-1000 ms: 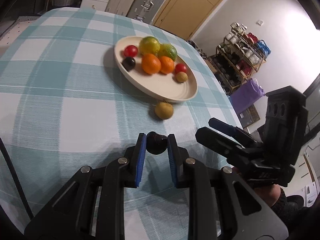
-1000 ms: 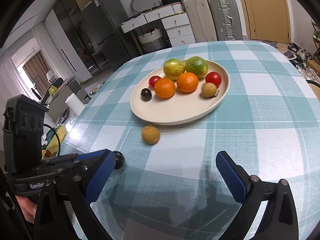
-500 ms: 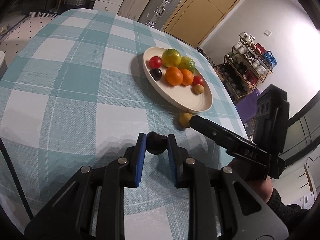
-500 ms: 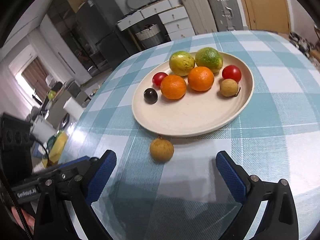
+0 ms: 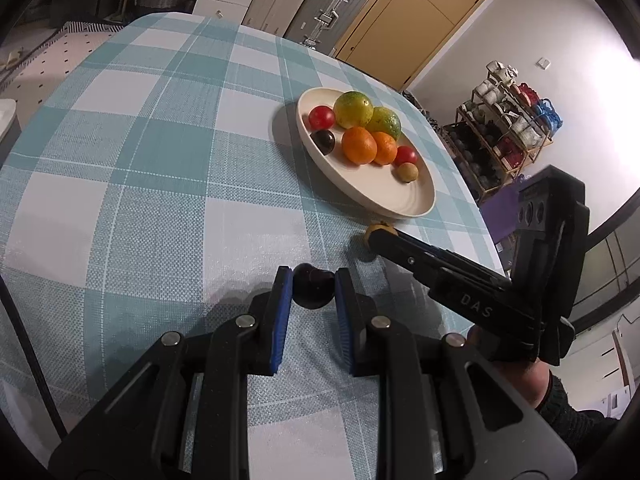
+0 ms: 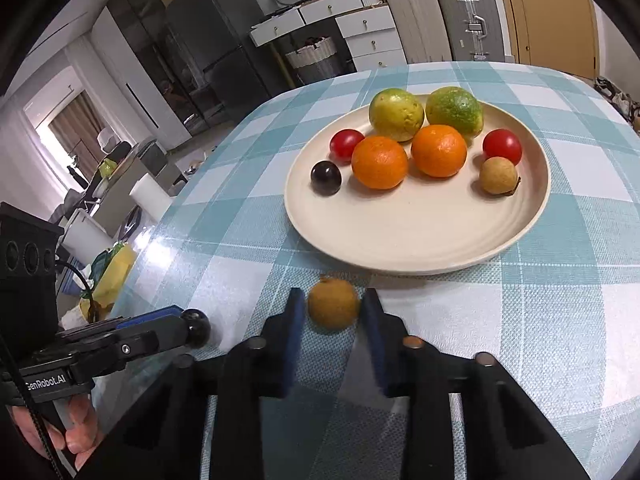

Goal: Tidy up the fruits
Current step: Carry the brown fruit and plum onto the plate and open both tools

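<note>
A cream plate (image 6: 416,236) holds two green citrus, two oranges, two red tomatoes, a dark plum and a brown longan; it also shows in the left wrist view (image 5: 384,196). My left gripper (image 5: 314,286) is shut on a dark round fruit (image 5: 313,285), held low over the checked tablecloth; that fruit also shows in the right wrist view (image 6: 196,327). My right gripper (image 6: 332,308) has closed around a loose brown longan (image 6: 333,307) just in front of the plate; both pads sit at its sides. In the left wrist view the longan (image 5: 378,229) is mostly hidden behind the right gripper.
The table's left edge (image 6: 160,264) is near the left gripper. Suitcases (image 6: 440,20), drawers and a basket stand beyond the far edge. A shelf rack (image 5: 508,128) stands to the right of the table.
My right gripper moved forward to the loose longan and closed from wide open onto it. My left gripper kept hold of the dark fruit and drew back a little from the plate.
</note>
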A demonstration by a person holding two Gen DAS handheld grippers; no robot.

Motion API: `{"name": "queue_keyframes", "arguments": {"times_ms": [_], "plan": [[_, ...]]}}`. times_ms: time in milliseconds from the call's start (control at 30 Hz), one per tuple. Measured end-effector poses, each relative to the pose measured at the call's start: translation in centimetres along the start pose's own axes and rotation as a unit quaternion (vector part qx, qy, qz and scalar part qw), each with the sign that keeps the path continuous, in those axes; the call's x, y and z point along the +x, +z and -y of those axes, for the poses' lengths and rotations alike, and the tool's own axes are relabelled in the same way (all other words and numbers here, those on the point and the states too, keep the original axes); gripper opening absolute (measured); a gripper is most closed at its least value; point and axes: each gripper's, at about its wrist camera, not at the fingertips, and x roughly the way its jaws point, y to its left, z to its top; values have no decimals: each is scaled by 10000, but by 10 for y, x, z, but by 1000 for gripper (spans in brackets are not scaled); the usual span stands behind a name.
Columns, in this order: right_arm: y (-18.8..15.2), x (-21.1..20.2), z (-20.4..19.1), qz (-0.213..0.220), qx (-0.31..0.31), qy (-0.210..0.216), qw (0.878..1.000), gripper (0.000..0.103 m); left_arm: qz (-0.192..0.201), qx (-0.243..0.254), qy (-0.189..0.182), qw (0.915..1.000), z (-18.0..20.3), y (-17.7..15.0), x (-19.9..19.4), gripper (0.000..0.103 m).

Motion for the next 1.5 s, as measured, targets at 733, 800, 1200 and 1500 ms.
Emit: {"name": "queue_keyframes", "arguments": {"times_ms": [733, 800, 1200, 1500], "plan": [[-3, -70, 36, 710, 148, 387, 9966, 28, 186, 504, 100, 9985, 58, 39, 12, 19], [2, -72, 38, 739, 153, 402, 9963, 28, 211, 556, 86, 9982, 64, 47, 16, 19], [26, -63, 51, 668, -22, 293, 9973, 28, 249, 519, -51, 9983, 82, 91, 54, 19], [40, -46, 63, 561, -232, 23, 9982, 28, 21, 496, -209, 9986, 94, 109, 100, 19]]}}
